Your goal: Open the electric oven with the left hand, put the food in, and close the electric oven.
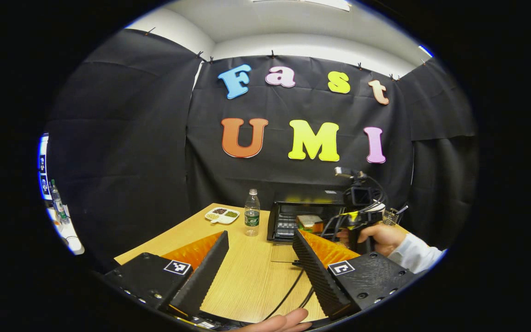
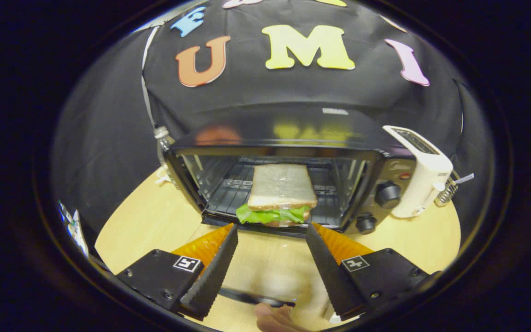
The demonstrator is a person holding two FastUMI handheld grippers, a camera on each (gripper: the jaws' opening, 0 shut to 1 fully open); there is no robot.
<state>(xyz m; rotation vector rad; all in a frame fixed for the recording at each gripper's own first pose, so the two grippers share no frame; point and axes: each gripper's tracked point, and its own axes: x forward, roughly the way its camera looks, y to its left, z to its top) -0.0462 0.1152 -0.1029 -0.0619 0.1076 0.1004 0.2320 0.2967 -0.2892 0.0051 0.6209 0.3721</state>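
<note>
The electric oven (image 2: 288, 133) stands open, its glass door (image 2: 265, 263) folded down flat toward me. A sandwich (image 2: 280, 191) of white bread and lettuce lies on the rack at the front of the cavity. My right gripper (image 2: 271, 227) is open, with its tips just short of the sandwich, one toward each side. In the left gripper view the oven (image 1: 284, 216) is at the back of the table, and the right gripper (image 1: 357, 216), held by a hand, is in front of it. My left gripper (image 1: 260, 233) is open and holds nothing, well back over the table.
A water bottle (image 1: 252, 212) and a white divided dish (image 1: 221, 215) stand left of the oven. A white toaster (image 2: 420, 173) and a wire holder (image 2: 447, 191) sit to its right. Two knobs (image 2: 387, 193) are on its right panel. A black cable (image 1: 288, 290) runs across the wooden table (image 1: 247, 276).
</note>
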